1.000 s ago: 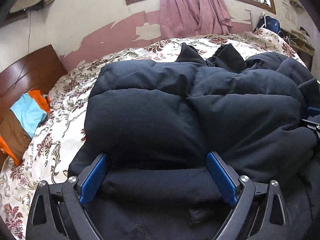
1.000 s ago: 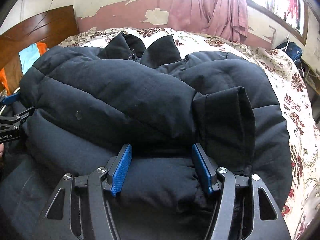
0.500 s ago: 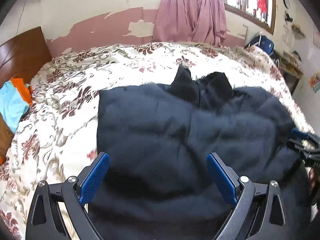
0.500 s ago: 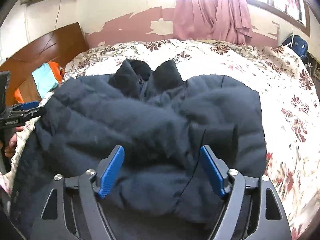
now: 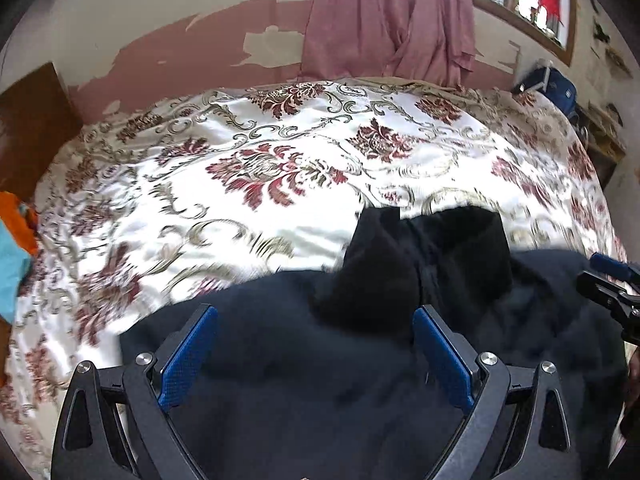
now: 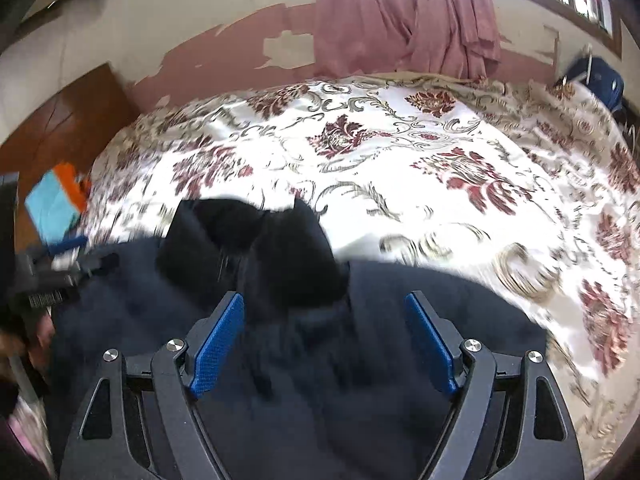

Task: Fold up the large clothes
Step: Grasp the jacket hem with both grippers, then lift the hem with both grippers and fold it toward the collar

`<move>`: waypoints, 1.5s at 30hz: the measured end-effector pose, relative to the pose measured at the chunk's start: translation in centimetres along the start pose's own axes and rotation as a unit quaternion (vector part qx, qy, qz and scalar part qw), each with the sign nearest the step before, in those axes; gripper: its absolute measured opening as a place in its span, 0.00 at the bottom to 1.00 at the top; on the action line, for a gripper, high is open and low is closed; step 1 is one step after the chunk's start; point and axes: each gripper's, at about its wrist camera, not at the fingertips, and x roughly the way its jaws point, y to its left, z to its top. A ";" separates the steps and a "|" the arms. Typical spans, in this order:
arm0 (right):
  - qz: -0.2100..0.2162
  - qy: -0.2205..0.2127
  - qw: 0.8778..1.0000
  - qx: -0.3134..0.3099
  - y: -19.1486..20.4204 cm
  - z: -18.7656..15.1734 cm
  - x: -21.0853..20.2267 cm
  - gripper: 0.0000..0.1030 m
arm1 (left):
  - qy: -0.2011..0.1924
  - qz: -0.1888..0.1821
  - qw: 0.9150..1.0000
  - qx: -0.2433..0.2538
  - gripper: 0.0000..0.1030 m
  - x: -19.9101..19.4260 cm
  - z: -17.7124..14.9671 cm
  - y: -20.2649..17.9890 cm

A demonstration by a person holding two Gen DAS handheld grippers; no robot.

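Right gripper [image 6: 324, 340] stands with jaws wide; they have just been opening, and its blue pads [image 6: 218, 340] press on nothing. Beneath lies a dark padded jacket [image 6: 360, 360], collar [image 6: 256, 248] toward the wall, on the floral-covered bed [image 6: 400, 152]. Left gripper [image 6: 60, 268] shows at left edge, blurred. Pink curtain [image 6: 400, 16] hangs behind.

Dark padded jacket [image 5: 320, 380] motion-blurred, its lower part cut off by the bottom edge; orange and blue cloth [image 5: 14, 252] cropped at left.
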 end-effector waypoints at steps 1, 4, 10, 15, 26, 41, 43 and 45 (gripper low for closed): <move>0.007 0.002 1.000 0.010 0.0 0.5 0.6 0.74 | -0.001 0.003 1.000 -0.007 0.95 0.8 0.6 -0.2; 0.040 0.006 0.998 0.046 0.0 2.4 3.4 0.60 | -0.012 0.008 1.000 -0.010 0.94 2.5 2.0 -0.9; 0.057 0.032 0.996 0.059 2.0 3.6 8.6 0.34 | -0.004 -0.009 1.000 -0.003 0.49 5.2 3.8 -1.9; 0.025 0.049 0.998 0.036 3.4 3.8 11.1 0.18 | 0.005 -0.047 0.999 -0.007 0.20 6.9 4.1 -2.1; 0.022 -0.020 0.998 -0.048 0.9 0.0 2.2 0.05 | 0.004 -0.060 0.998 0.019 0.05 1.2 0.4 1.1; -0.049 0.038 0.987 -0.151 -1.6 -8.1 2.4 0.00 | 0.097 0.017 0.988 0.123 0.04 4.0 -7.2 -0.1; -0.036 0.029 0.989 -0.140 -1.9 -8.1 2.1 0.00 | 0.091 0.028 0.986 0.136 0.04 4.0 -7.4 -0.7; -0.015 0.017 0.992 -0.126 -2.5 -7.7 1.3 0.00 | 0.084 0.035 0.985 0.145 0.04 3.9 -7.5 -1.0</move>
